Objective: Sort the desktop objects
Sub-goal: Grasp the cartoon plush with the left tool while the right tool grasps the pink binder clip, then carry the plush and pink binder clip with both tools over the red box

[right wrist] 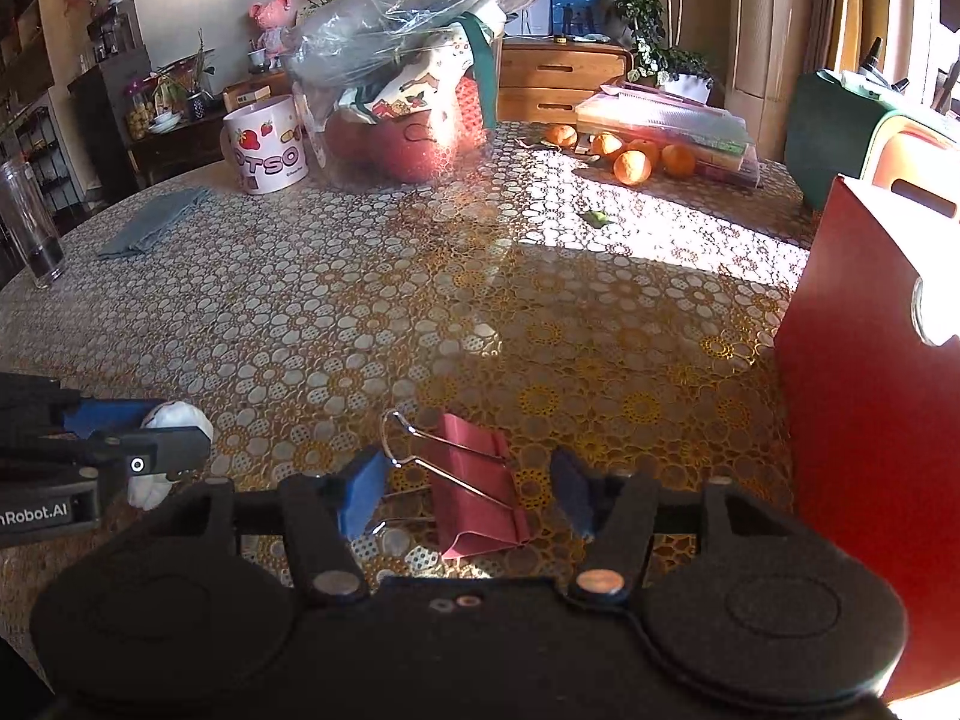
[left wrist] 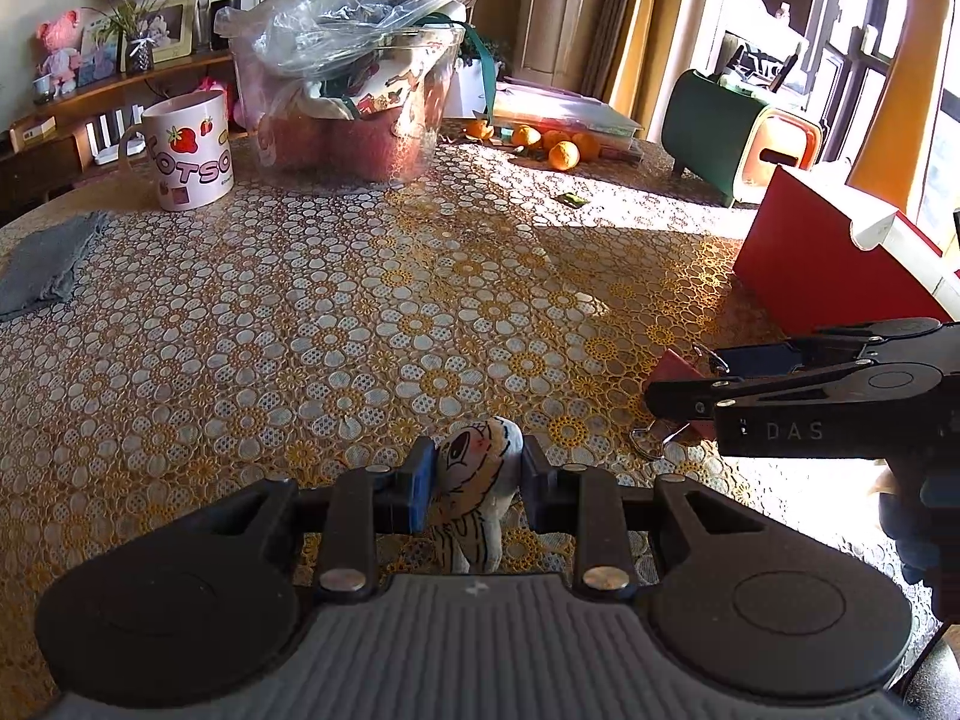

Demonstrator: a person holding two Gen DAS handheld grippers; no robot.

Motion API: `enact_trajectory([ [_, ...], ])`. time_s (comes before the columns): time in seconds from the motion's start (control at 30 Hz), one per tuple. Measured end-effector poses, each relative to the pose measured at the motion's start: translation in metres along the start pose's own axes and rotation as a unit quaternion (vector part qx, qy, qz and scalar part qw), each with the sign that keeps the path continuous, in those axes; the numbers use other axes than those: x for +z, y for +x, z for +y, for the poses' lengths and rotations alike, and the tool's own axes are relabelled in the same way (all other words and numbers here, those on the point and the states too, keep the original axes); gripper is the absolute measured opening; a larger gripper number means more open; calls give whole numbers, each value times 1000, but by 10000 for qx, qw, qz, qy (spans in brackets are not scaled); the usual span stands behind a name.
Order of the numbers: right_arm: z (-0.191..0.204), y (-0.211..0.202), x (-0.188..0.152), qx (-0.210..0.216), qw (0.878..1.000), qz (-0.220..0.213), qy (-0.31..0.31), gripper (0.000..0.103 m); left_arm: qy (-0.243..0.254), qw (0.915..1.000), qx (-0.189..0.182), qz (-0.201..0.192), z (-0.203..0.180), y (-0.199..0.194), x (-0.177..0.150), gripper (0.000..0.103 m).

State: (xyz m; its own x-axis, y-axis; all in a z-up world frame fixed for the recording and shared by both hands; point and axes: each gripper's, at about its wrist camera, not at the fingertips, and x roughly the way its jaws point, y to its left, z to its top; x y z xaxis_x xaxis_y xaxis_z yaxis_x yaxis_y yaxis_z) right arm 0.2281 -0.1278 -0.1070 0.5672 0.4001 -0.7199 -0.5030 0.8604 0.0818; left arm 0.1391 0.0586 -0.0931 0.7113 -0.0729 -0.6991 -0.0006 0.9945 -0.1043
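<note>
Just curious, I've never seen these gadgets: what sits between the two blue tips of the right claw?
A red binder clip lies on the tablecloth inside the open right claw, touching neither tip, as the right wrist view shows.

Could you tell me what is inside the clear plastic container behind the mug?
The clear container holds printed cloth, something reddish and a green strap; a crumpled plastic bag covers the top, hiding the rest.

On the table (right wrist: 420, 312), the binder clip (right wrist: 474, 480) lies right of the small figurine (right wrist: 174, 420), the box (right wrist: 870, 420) further right (mug (right wrist: 267, 144) far behind).
</note>
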Motion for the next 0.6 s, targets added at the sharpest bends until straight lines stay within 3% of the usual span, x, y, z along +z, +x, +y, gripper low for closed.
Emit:
enact_trajectory([
  [0.23,4,11,-2,-169,9998,23,-120,33,86,10000,4,-30,-3,1,1,28],
  [0.6,-2,-20,-2,-33,9997,-251,-29,32,169,9998,-92,-82,-18,-7,6,28],
])
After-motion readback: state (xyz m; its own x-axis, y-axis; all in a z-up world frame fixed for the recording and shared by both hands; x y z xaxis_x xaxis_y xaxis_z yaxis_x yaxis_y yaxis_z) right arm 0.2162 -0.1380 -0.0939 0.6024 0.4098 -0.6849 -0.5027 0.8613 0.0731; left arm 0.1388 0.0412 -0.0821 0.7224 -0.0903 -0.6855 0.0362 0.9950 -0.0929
